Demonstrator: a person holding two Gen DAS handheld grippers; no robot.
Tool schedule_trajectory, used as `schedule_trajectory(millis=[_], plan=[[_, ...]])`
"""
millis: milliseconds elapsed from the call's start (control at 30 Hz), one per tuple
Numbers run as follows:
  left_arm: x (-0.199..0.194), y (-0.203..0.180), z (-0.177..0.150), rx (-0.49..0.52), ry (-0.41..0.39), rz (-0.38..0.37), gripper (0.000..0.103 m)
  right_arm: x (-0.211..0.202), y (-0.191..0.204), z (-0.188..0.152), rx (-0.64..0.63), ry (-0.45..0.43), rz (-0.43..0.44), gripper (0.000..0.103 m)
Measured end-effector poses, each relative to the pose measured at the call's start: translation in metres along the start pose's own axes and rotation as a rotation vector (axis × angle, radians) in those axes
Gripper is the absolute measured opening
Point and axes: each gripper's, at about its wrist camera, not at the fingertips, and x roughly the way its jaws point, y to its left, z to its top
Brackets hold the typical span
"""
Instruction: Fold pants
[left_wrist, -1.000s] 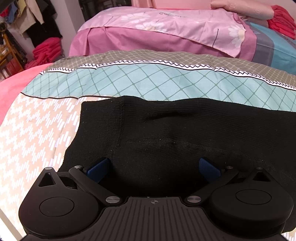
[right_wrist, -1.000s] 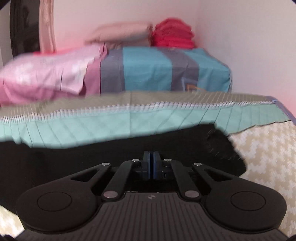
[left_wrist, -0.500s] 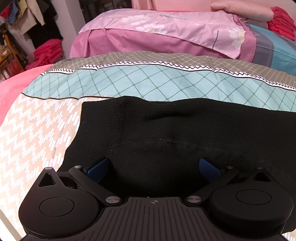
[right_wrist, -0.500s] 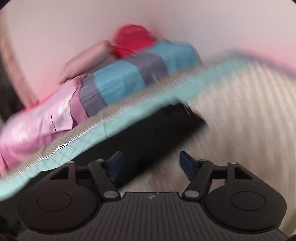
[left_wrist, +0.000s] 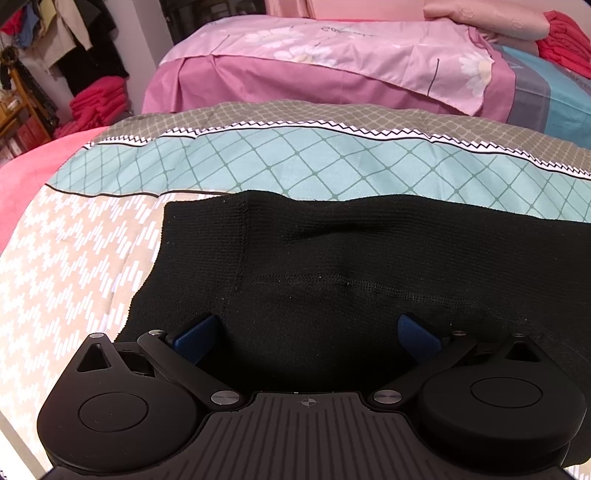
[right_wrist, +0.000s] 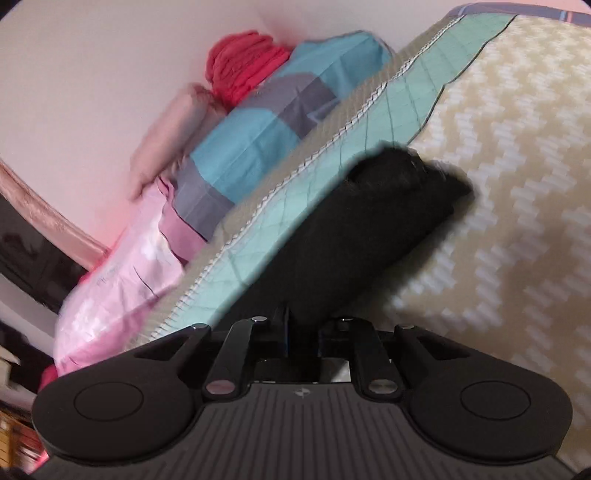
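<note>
We're over the patterned bedspread (left_wrist: 110, 258), the broad soft surface that takes the whole job, with its beige zigzag field, teal lattice band and grey checked border giving us a flat place to lay a garment out. Behind it sits a second bed under a pink floral sheet (left_wrist: 351, 48), and a stack of red folded clothes (right_wrist: 243, 62) waits at the wall, well apart from our work. Spread across the bedspread are the black knit pants (left_wrist: 369, 266), lying mostly flat with a soft ridge near the far edge and a stitched seam running sideways across the middle, so we judge the fold is only beginning. Our left gripper (left_wrist: 308, 332) hangs low at the near edge of the fabric with its blue pads spread wide and nothing between them; it seems parked there to steady or pin that end while the other side travels. Over in the right wrist view the picture is tilted and a little smeared, and the right gripper (right_wrist: 303, 328) has its fingers drawn close together on a bunch of the black fabric, which runs up and away from the fingertips to its far end on the beige pattern. We read that as a pinch taken so this end can be carried over the rest.
</note>
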Motion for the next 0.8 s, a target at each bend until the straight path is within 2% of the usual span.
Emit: schedule_trajectory(millis=[67,100,200,233,267,367,433,533,600,667,800], plan=[[0.000,-0.001,0.001,0.008,0.010,0.000,0.103,-0.028,0.002,0.011,-0.042,-0.098,0.070,0.015],[0.000,-0.002,0.002,0.012,0.013,-0.001,0.103,-0.031,-0.004,0.013,-0.069,-0.110,0.052,0.016],[0.001,-0.003,0.003,0.025,0.020,0.006,0.103,0.002,-0.030,0.004,-0.075,0.063,-0.089,0.017],[0.001,-0.003,0.003,0.024,0.024,0.006,0.103,-0.001,-0.031,0.000,-0.091,0.041,-0.067,0.019],[0.001,-0.003,0.004,0.025,0.027,0.006,0.103,-0.004,-0.029,0.000,-0.090,0.040,-0.067,0.025],[0.001,-0.003,0.005,0.048,0.029,0.003,0.103,-0.024,-0.028,-0.002,-0.032,-0.027,-0.122,0.055],[0.001,-0.002,0.006,0.066,0.038,-0.010,0.103,-0.041,-0.022,-0.002,-0.051,-0.073,-0.164,0.060],[-0.007,0.001,0.011,0.104,0.074,-0.048,0.103,-0.071,-0.007,-0.016,-0.120,-0.115,-0.156,0.070],[-0.021,0.003,0.011,0.135,0.064,-0.094,0.103,-0.082,0.007,-0.032,-0.182,-0.083,-0.105,0.071],[-0.037,0.005,0.008,0.176,0.018,-0.152,0.103,-0.088,0.029,-0.054,-0.260,-0.020,-0.003,0.072],[-0.052,0.001,0.010,0.221,-0.058,-0.216,0.103,-0.075,0.084,-0.109,-0.428,0.230,0.240,0.075]])
